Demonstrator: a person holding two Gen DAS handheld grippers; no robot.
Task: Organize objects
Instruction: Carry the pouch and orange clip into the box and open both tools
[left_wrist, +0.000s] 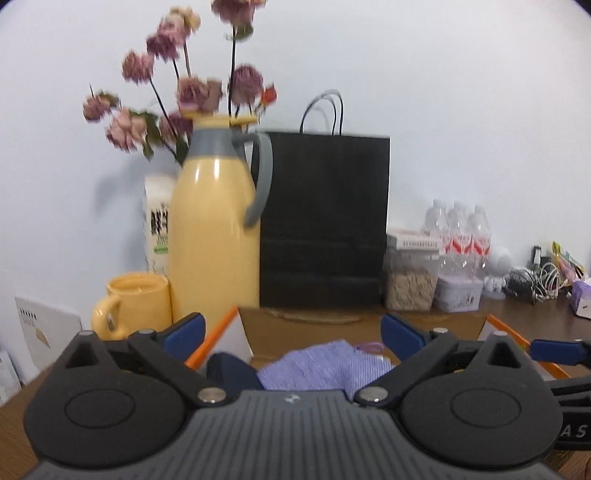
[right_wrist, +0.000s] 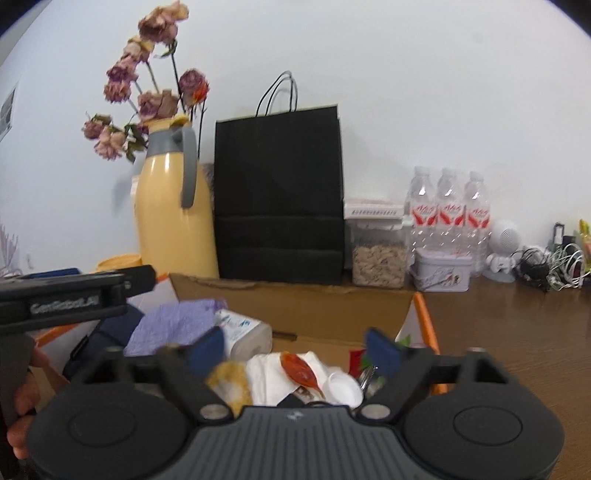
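Observation:
An open cardboard box (right_wrist: 295, 306) with orange-edged flaps sits on the brown table. In it lie a purple cloth (left_wrist: 325, 365), also in the right wrist view (right_wrist: 173, 325), a dark blue item (right_wrist: 107, 339), a white pack (right_wrist: 243, 332), white paper with an orange-red sachet (right_wrist: 299, 371), a yellow sponge-like piece (right_wrist: 231, 384) and a white cap (right_wrist: 341, 387). My left gripper (left_wrist: 291, 332) is open above the purple cloth, holding nothing. My right gripper (right_wrist: 295, 354) is open above the box's right side, holding nothing. The left gripper's body (right_wrist: 70, 291) shows at the left of the right wrist view.
Behind the box stand a yellow thermos jug (left_wrist: 214, 221), a yellow mug (left_wrist: 133, 304), dried flowers (left_wrist: 184, 88), a black paper bag (left_wrist: 325, 218), a clear jar of flakes (left_wrist: 410, 280), a small tin (right_wrist: 441, 273), water bottles (right_wrist: 448, 214) and tangled cables (right_wrist: 546, 262).

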